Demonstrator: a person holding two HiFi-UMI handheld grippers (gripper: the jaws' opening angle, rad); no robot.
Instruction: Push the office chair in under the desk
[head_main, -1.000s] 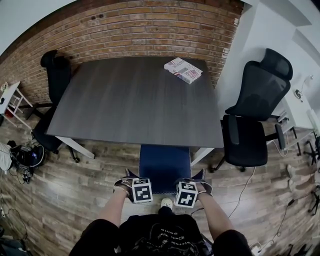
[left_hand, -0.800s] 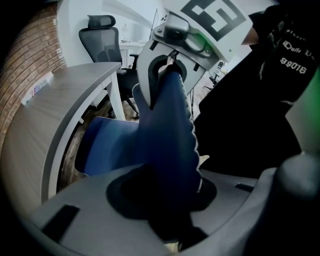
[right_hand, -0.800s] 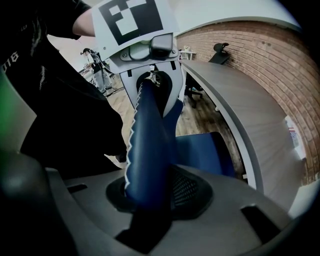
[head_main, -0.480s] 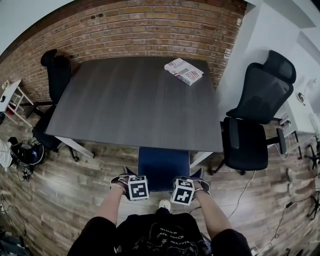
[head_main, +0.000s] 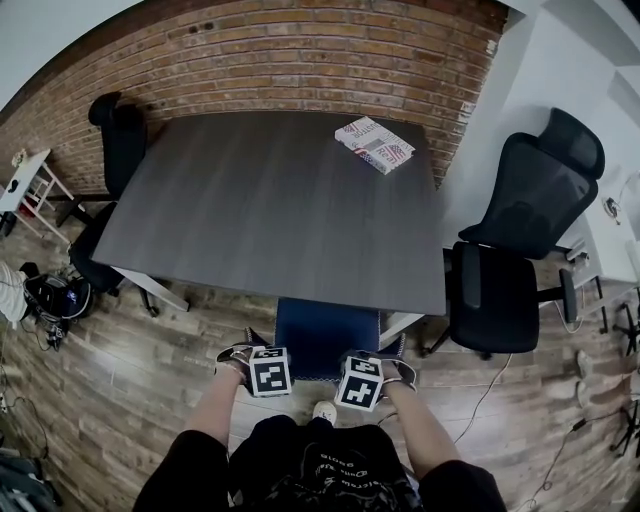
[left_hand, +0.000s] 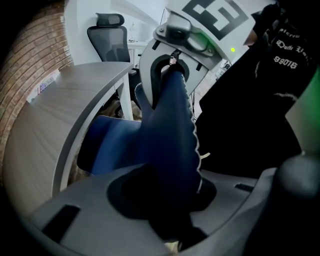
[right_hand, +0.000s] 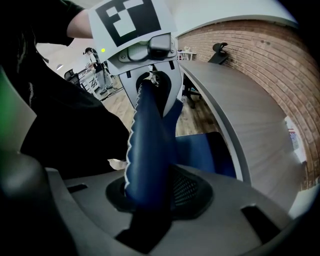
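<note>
Brick-walled room, desk; chair seat partly under. Your left gripper, right gripper each clamp chair's top edge. Likely remaining: push fully in.

Steep overhead view; desk in all three
</note>
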